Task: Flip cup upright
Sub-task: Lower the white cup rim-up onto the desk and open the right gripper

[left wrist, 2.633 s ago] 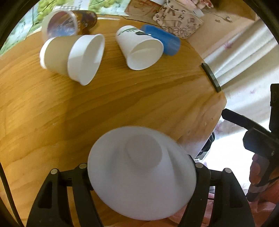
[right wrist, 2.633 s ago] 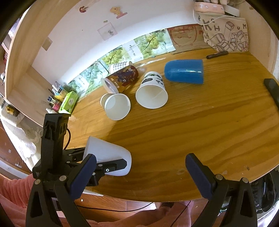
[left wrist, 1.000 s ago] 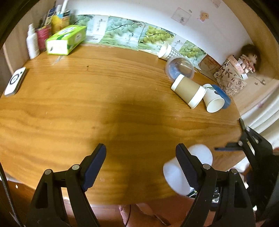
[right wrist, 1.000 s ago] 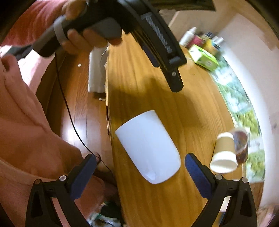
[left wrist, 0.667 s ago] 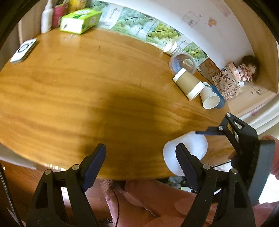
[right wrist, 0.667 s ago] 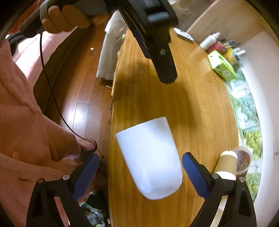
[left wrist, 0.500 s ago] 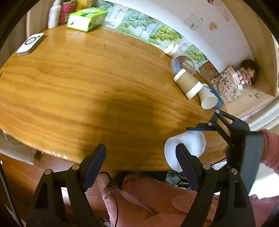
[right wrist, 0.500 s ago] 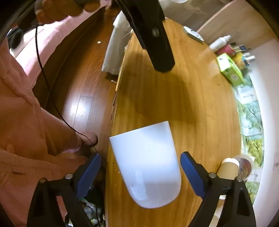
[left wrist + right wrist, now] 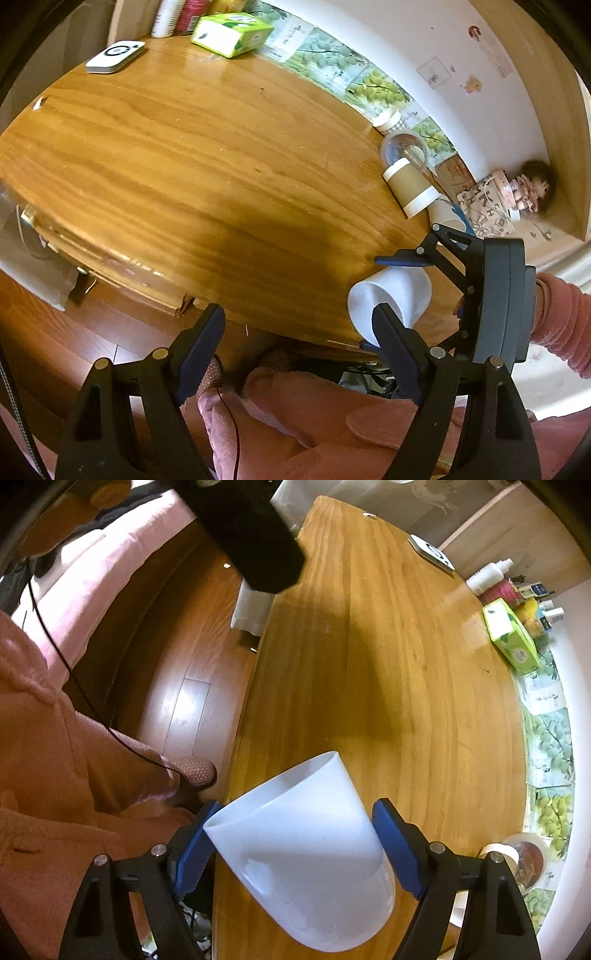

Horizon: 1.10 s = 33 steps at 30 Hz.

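Note:
A white cup (image 9: pixel 310 853) lies on its side at the near edge of the wooden table (image 9: pixel 406 664), mouth toward the table's edge. My right gripper (image 9: pixel 293 843) has its blue pads on both sides of the cup and is shut on it. In the left wrist view the same white cup (image 9: pixel 391 299) sits between the right gripper's fingers (image 9: pixel 402 261) at the table's front right edge. My left gripper (image 9: pixel 299 354) is open and empty, held off the table's front edge.
Several other cups lie on their sides at the far right: a brown paper cup (image 9: pixel 408 188), a clear cup (image 9: pixel 404 149), a white cup (image 9: pixel 445 218). A green tissue box (image 9: pixel 231 33), bottles and a white remote (image 9: pixel 114 57) stand far left. A doll (image 9: pixel 524 188) sits right.
My left gripper has let go of the white cup and drawn back off the table's edge. My right gripper has moved in around the cup and closed on it.

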{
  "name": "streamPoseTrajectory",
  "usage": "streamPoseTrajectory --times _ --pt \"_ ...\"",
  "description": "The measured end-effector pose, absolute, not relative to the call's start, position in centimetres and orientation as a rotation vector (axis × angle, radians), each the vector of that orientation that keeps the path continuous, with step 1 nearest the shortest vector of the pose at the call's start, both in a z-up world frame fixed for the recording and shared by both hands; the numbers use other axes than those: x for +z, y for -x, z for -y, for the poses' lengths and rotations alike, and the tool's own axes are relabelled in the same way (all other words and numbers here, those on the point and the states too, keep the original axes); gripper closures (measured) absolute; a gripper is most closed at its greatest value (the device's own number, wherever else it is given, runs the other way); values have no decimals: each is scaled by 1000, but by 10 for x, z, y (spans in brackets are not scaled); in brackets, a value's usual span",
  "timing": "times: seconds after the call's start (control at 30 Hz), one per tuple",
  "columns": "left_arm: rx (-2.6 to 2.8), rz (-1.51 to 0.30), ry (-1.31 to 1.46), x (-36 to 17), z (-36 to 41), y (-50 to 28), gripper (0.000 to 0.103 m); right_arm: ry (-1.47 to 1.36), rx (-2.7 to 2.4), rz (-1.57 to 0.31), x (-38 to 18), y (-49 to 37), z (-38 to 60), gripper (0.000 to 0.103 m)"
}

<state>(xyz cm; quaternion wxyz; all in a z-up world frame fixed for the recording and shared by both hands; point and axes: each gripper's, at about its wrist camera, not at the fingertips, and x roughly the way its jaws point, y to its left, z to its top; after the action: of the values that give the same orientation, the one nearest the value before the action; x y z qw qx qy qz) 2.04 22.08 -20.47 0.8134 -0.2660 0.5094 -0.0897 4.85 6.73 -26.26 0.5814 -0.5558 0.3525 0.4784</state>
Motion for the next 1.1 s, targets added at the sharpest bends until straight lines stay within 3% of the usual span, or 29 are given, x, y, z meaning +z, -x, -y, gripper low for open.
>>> streamPoseTrajectory --times 0.27,0.57,0.8,1.1 --pt "-194 -1069 558 -192 -218 -17 19 1033 1044 -912 -249 -73 -58 21" --pt "-270 -1026 498 -162 -203 -33 19 525 847 -954 -224 -103 -12 22" --pt "-343 -1015 423 -148 -181 -54 19 131 608 -932 -223 -113 49 31" --pt "-411 -1015 319 -131 -154 -75 19 -37 438 -863 -227 -106 91 32"
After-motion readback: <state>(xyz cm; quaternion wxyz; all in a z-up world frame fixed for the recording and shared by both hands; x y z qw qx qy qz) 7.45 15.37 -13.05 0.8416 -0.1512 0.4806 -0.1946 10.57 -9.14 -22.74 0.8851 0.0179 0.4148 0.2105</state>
